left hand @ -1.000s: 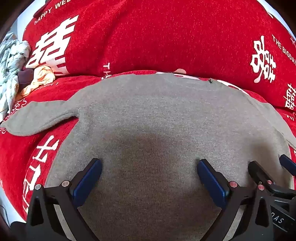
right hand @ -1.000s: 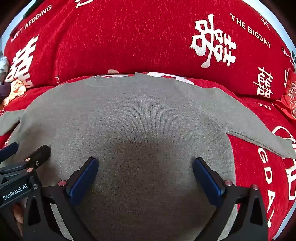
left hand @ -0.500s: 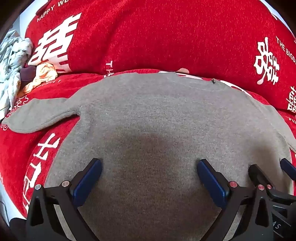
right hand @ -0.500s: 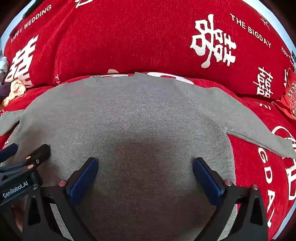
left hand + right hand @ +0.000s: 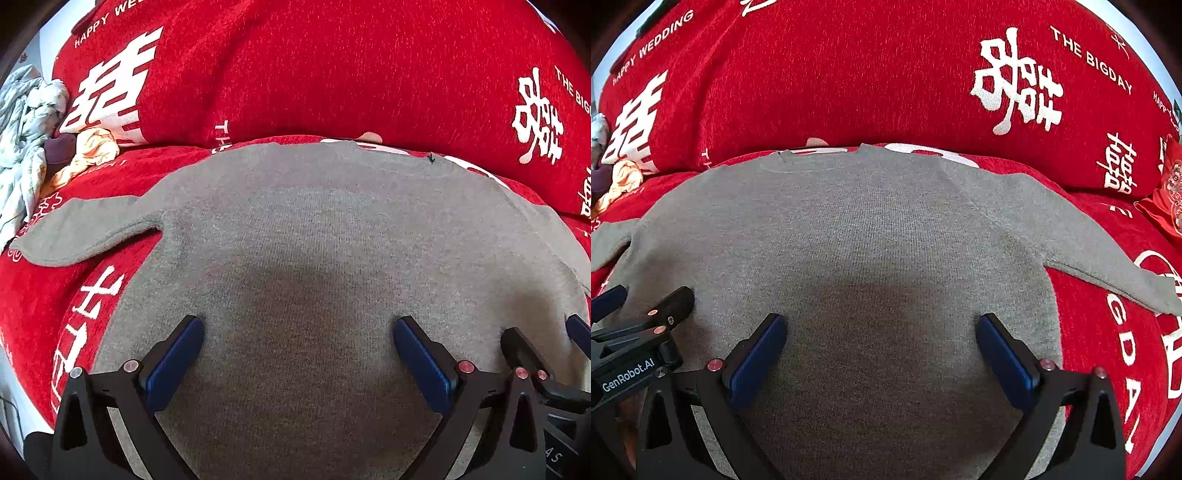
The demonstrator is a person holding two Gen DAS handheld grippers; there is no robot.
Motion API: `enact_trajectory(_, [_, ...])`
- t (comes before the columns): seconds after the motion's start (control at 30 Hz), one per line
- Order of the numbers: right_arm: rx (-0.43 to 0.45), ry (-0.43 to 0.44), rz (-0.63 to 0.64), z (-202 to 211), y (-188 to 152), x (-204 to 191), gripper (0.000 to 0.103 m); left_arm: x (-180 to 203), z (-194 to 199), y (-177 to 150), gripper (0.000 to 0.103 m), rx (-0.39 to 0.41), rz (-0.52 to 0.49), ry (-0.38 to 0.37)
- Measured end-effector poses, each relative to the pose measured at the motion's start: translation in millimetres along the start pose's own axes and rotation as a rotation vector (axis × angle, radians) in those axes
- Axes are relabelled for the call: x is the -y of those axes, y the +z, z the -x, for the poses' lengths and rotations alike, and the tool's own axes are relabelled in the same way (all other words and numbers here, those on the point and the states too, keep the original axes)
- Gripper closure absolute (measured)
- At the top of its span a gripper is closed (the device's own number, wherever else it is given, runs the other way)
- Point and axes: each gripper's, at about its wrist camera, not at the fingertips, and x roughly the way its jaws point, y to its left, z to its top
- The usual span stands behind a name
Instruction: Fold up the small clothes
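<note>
Grey sweater [image 5: 314,236] spread flat on red sofa cover [image 5: 332,74], neckline at the far edge, sleeves out to both sides, left gripper [image 5: 297,354] and right gripper [image 5: 881,349] side by side over its near hem, jaws spread wide, gripping nothing, pile of clothes [image 5: 26,129] far left.
</note>
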Motion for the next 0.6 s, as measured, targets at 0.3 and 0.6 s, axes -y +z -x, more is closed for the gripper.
enact_trajectory(0.3, [-0.027, 0.002, 0.019, -1.2, 2.3, -1.9, 0.001, 0.3, 1.3, 4.1, 0.0, -0.046, 0.001, 0.011])
enact_trajectory(0.6, [-0.026, 0.004, 0.033, 15.8, 13.6, 0.3, 0.001, -2.3, 25.2, 15.5, 0.0, -0.003, 0.015, 0.042])
